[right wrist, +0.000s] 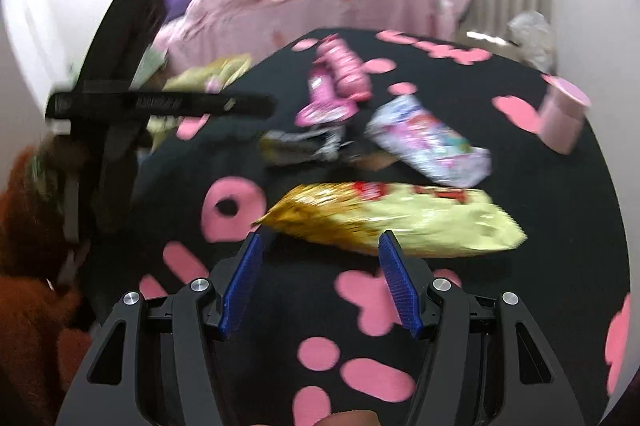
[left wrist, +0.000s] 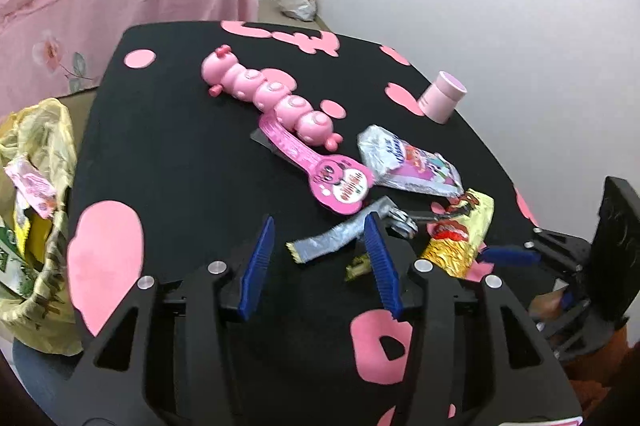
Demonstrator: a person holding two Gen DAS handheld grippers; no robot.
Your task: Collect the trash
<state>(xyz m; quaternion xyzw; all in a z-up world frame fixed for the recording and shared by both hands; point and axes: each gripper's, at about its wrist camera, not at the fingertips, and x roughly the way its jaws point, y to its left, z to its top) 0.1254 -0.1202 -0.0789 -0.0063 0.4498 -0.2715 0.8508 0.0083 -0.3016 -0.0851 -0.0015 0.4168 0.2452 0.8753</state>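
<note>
Several wrappers lie scattered on a black table (left wrist: pixel 168 130) patterned with pink shapes. Nearest the left gripper (left wrist: pixel 320 226) is a crumpled silver wrapper (left wrist: pixel 340 236) with a yellow torn end, lying flat between the blue pads; the jaws stand apart and do not press on it. Just to its right is a yellow-gold snack bag (left wrist: pixel 460 238), shiny and creased, with red print near one end. In the right wrist view, which is blurred, that same bag (right wrist: pixel 400 222) lies crosswise just beyond the right gripper (right wrist: pixel 320 246), whose jaws are open and hold nothing. Beyond it sits a silver and pink pouch (left wrist: pixel 408 162) with cartoon print, flat on the table. A pink caterpillar toy (left wrist: pixel 272 98) rests over a pink guitar-shaped card (left wrist: pixel 320 166) near the middle, and a pink cup (left wrist: pixel 442 96) stands near the far edge. Beside the table's left edge hangs a yellow bag (left wrist: pixel 44 186) with wrappers inside.
</note>
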